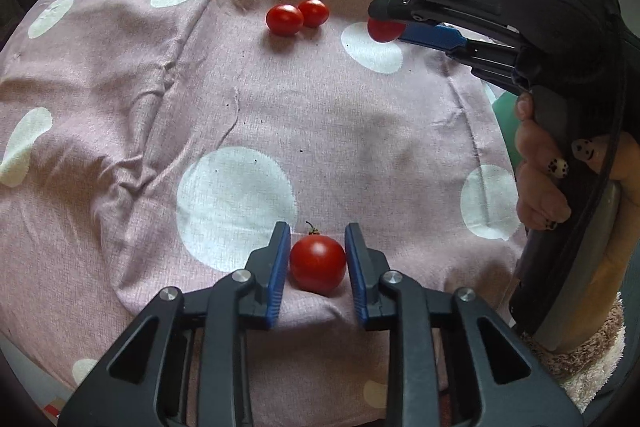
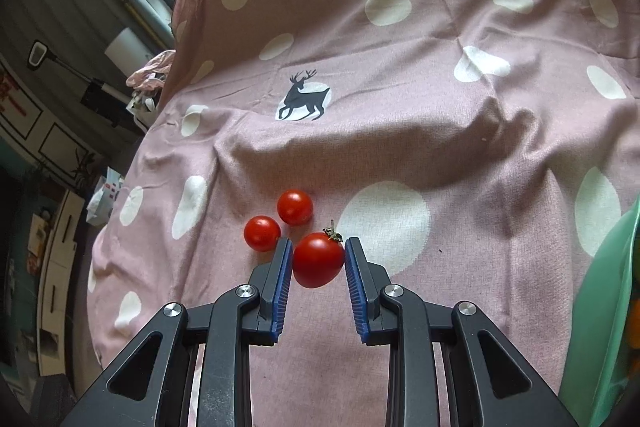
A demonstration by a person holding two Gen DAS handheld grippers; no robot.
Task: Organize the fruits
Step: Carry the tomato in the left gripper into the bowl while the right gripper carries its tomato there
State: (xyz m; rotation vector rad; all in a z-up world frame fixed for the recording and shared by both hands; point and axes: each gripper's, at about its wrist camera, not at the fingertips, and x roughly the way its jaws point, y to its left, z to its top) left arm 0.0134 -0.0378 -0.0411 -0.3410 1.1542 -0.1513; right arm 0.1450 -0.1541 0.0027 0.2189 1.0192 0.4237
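My left gripper [image 1: 317, 251] is shut on a red cherry tomato with a stem [image 1: 317, 263], low over the pink dotted cloth [image 1: 120, 87]. My right gripper [image 2: 316, 259] is shut on another stemmed tomato [image 2: 318, 259]; it also shows in the left wrist view [image 1: 390, 17], holding that tomato [image 1: 383, 30] at the far right. Two loose tomatoes lie side by side on the cloth [image 1: 285, 19] [image 1: 314, 13]; in the right wrist view they sit just left of my held tomato [image 2: 262, 233] [image 2: 295, 207].
A green bowl rim [image 2: 600, 307] with something orange inside is at the right edge of the right wrist view. The cloth has folds and a deer print [image 2: 304, 97]. Furniture and a window lie beyond the cloth's far edge.
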